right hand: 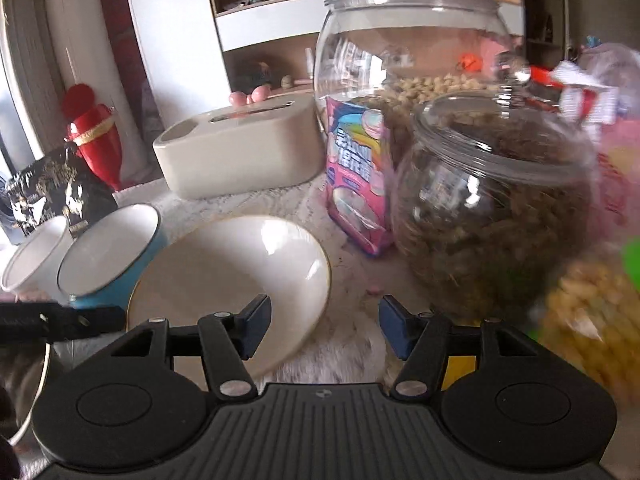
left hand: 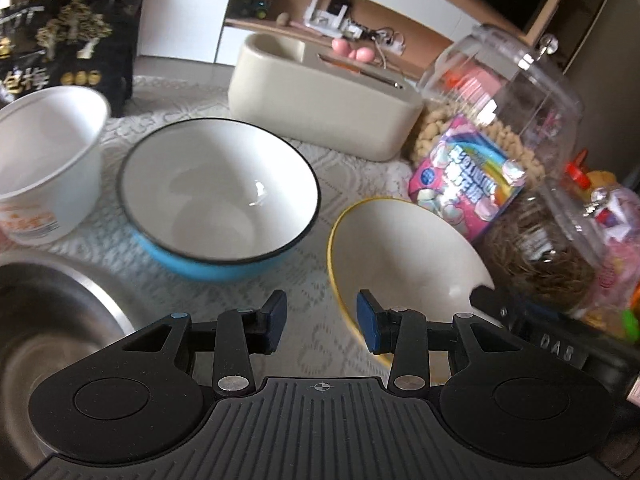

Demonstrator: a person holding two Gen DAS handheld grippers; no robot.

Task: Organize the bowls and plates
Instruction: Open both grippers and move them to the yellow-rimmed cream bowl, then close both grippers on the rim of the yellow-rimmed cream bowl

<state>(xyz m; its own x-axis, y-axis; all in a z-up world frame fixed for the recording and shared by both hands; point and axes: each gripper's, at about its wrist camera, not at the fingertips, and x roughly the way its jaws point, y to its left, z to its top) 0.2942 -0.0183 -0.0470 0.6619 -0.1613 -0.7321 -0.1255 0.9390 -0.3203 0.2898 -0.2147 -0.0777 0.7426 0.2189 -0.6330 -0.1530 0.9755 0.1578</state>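
Note:
A white bowl with a yellow rim point(left hand: 404, 256) sits on the lace tablecloth, between both grippers. My left gripper point(left hand: 322, 322) is open; the bowl's near-left rim lies between its blue pads, close to the right pad, and is not clamped. My right gripper point(right hand: 325, 326) is also open: its left finger hangs over the same bowl point(right hand: 228, 276), its right finger over the cloth, and the rim between them is untouched. A blue bowl with a black rim point(left hand: 218, 196) and a white paper bowl point(left hand: 44, 160) stand to the left. In the left wrist view, part of the right gripper shows at the bowl's far edge.
A steel basin point(left hand: 44, 320) lies at the lower left. A beige tissue box point(left hand: 320, 100) stands behind the bowls, and a black printed bag point(left hand: 68, 44) at the back left. Clear jars point(right hand: 492, 216) and a pink sweets bag point(right hand: 356, 184) crowd the right side.

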